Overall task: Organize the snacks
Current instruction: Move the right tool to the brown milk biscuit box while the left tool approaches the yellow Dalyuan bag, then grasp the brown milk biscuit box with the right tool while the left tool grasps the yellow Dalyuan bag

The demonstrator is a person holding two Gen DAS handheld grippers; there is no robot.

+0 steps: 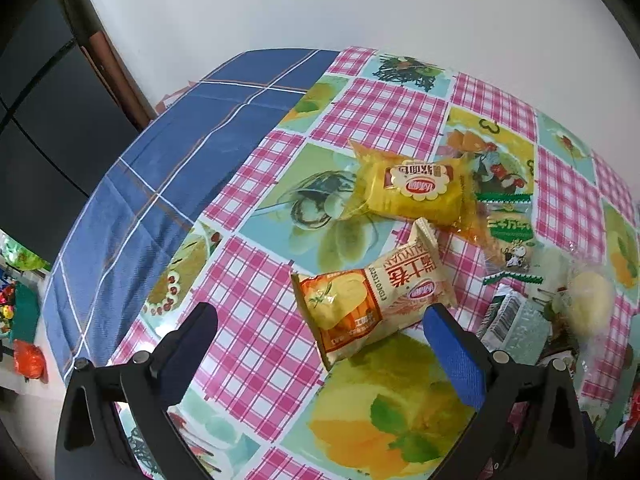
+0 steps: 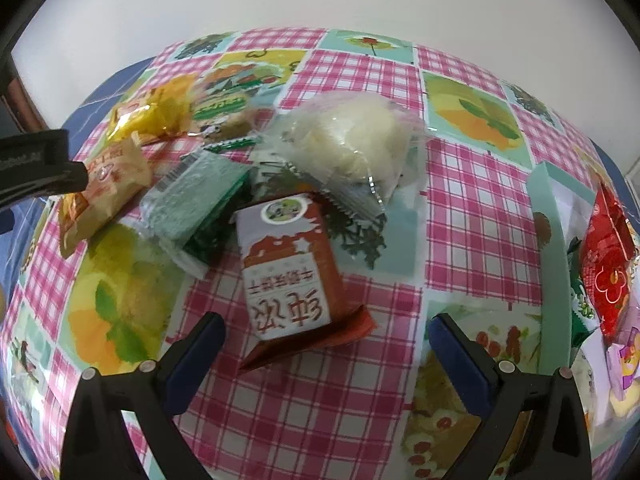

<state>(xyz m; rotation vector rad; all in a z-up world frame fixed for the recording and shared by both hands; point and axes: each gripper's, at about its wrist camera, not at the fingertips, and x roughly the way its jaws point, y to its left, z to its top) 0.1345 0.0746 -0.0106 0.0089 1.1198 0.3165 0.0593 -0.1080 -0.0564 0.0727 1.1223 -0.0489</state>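
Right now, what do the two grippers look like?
Both match: the left gripper and the right gripper have black angular plastic frames, round silver screws at the finger joints, and blue textured pads lining the fingers. No cables, markings or sleeves in view.

Soft, even daylight fills both views, and shadows under the packets are faint. Glare sits on the glossy tablecloth (image 1: 256, 320) near seven o'clock in the left view. Straight lines bow hard toward the black corners. The wrapped bun (image 2: 352, 140) looks hazy, and edges smear at three o'clock.
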